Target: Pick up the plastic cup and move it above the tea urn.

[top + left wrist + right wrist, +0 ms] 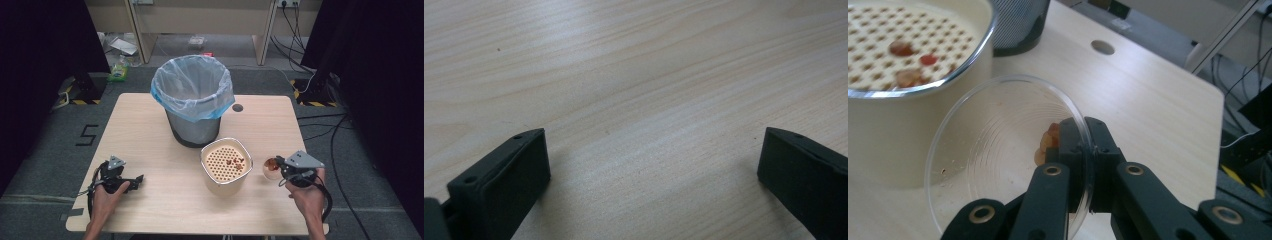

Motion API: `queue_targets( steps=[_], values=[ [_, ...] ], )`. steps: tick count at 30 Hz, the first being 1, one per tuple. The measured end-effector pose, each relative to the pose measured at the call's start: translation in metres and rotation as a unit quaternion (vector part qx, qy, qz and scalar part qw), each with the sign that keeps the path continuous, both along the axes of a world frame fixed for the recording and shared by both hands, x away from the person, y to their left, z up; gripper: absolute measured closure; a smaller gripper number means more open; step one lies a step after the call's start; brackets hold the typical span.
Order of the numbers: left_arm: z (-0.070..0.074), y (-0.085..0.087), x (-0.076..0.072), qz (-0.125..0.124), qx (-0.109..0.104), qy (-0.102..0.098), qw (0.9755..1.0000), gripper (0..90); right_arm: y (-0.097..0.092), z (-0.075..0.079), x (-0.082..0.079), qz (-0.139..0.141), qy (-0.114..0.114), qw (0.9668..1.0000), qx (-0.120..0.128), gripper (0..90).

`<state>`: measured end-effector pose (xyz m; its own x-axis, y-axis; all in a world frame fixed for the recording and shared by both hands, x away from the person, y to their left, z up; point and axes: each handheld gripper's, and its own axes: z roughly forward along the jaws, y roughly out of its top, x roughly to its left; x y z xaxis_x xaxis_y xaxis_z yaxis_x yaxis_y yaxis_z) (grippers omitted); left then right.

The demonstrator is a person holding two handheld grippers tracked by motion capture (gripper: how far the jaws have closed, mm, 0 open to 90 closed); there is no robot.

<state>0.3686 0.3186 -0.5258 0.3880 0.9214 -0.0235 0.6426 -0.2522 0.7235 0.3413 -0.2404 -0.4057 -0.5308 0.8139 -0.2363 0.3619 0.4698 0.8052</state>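
My right gripper (1083,135) is shut on the rim of a clear plastic bowl (993,150), which is tipped on its edge with a few reddish food bits stuck near the jaws. In the high view the right gripper (281,166) holds the clear bowl (271,168) just right of a cream container (226,165). Its perforated insert (893,45) carries several reddish food scraps. My left gripper (134,181) rests at the table's front left, and its jaws stand wide open over bare wood, as the left gripper view (651,160) shows.
A grey bin lined with a pale blue bag (193,97) stands at the back middle of the wooden table (150,135). A round cable hole (237,107) lies to the bin's right. Cables and floor clutter lie beyond the far edge.
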Motion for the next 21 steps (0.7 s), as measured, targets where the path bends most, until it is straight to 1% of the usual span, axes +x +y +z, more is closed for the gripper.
queue_targets(
  steps=[1, 4, 9, 12, 16, 19, 21],
  values=[
    [0.0, 0.0, 0.0, 0.0, 0.0, 0.0, 1.0, 0.0, 0.001, 0.004, 0.009, -0.004, -0.013, 0.9999, 0.0, 87.7],
    [0.0, 0.0, 0.0, -0.001, 0.0, 0.0, 1.0, 0.0, 0.003, 0.008, 0.018, -0.009, -0.024, 0.9997, -0.005, 87.7],
    [0.0, 0.0, 0.001, -0.003, 0.0, 0.0, 1.0, 0.0, 0.005, 0.013, 0.033, -0.009, -0.043, 0.999, -0.013, 87.7],
    [0.0, 0.0, 0.001, -0.003, 0.001, 0.0, 1.0, 0.0, 0.006, 0.015, 0.042, -0.012, -0.051, 0.9985, -0.013, 87.7],
    [0.0, 0.0, 0.001, -0.003, 0.001, 0.0, 1.0, 0.0, 0.011, 0.02, 0.05, -0.014, -0.067, 0.9975, -0.018, 87.7],
    [0.0, 0.0, 0.001, -0.004, 0.001, 0.0, 1.0, 0.0, 0.016, 0.024, 0.053, -0.012, -0.08, 0.9963, -0.028, 87.7],
    [0.0, 0.0, 0.001, -0.003, 0.0, 0.0, 1.0, 0.0, 0.02, 0.026, 0.054, -0.009, -0.086, 0.9959, -0.026, 87.6]
  ],
)
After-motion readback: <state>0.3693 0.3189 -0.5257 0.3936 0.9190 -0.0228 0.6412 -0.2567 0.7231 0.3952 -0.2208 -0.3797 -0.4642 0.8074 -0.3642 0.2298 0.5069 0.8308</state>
